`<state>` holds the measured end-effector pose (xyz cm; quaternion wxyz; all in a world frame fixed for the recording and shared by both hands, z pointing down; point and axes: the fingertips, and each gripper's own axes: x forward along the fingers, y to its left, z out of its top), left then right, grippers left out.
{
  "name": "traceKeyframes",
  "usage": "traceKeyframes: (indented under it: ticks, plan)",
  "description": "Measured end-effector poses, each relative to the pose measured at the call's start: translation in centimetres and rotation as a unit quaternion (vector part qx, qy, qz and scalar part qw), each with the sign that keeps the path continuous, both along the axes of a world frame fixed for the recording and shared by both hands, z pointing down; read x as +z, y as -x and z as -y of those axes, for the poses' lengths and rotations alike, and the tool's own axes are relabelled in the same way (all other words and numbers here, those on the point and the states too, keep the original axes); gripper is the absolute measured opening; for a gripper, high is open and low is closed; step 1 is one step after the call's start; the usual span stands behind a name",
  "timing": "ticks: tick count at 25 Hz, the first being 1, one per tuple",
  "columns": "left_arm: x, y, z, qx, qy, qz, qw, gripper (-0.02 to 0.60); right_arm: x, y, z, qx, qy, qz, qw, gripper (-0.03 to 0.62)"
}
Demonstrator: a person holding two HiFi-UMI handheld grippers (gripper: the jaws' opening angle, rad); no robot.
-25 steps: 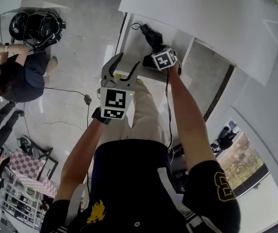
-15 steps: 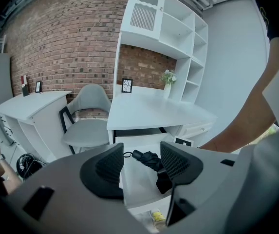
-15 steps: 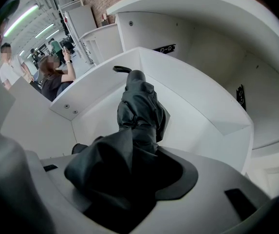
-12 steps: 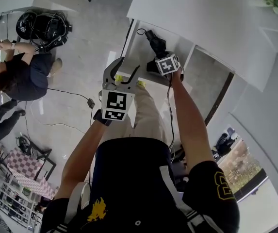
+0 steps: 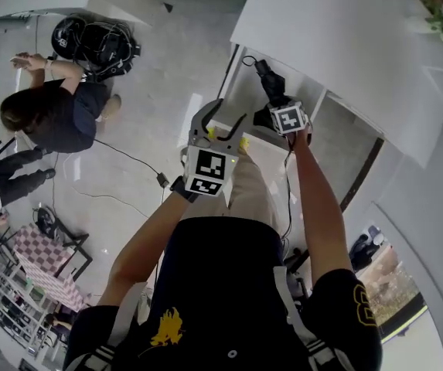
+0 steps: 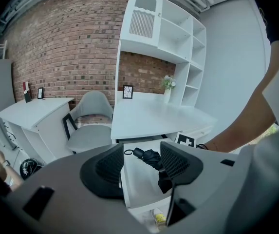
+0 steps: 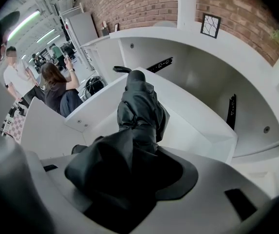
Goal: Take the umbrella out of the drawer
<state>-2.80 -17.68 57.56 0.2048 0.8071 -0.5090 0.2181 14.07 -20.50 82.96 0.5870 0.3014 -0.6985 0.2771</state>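
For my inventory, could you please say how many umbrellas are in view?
1: a folded black umbrella, held in the right tongs over the open drawer; more could be hidden.

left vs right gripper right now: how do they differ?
The left gripper has its jaws apart with nothing between them; the right gripper is shut on the black folded umbrella. The left gripper angles forward towards the desk; the right gripper points down over the open drawer. Both carry a marker cube.
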Motion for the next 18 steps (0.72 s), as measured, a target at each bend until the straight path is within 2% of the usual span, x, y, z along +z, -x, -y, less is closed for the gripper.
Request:
traceKeyframes:
  ticks: [2, 5, 11, 14, 18]
  plan:
    - [-0.8, 0.2, 0.5, -0.005, -0.003, -0.001, 1.0000, 0.252, -0.4, 0.3, -1.2, 0.014, 0.037, 0.005, 0.999, 0.258]
    - [-1.6, 0.7, 0.2, -0.014, -0.001, -0.010, 0.9998, 0.252, -1.6, 2.8, 0.9, -0.016, -0.020, 0.050, 0.998, 0.258]
    - [-4.2, 3.2, -1.1, -0.024, -0.023, -0.003, 0.9995, 0.250, -4.5, 5.5, -0.8, -0.030, -0.033, 0.072, 0.996, 0.258]
    - [-5.4, 4.7, -1.1, -0.038, -0.030, 0.002, 0.9988, 0.250, -6.8, 6.9, -0.4, -0.036, -0.047, 0.089, 0.994, 0.258]
    - [-7.0, 4.8, -0.1, -0.041, -0.037, 0.000, 0.9985, 0.250, -10.5, 7.1, 0.9, -0.032, -0.063, 0.106, 0.992, 0.258]
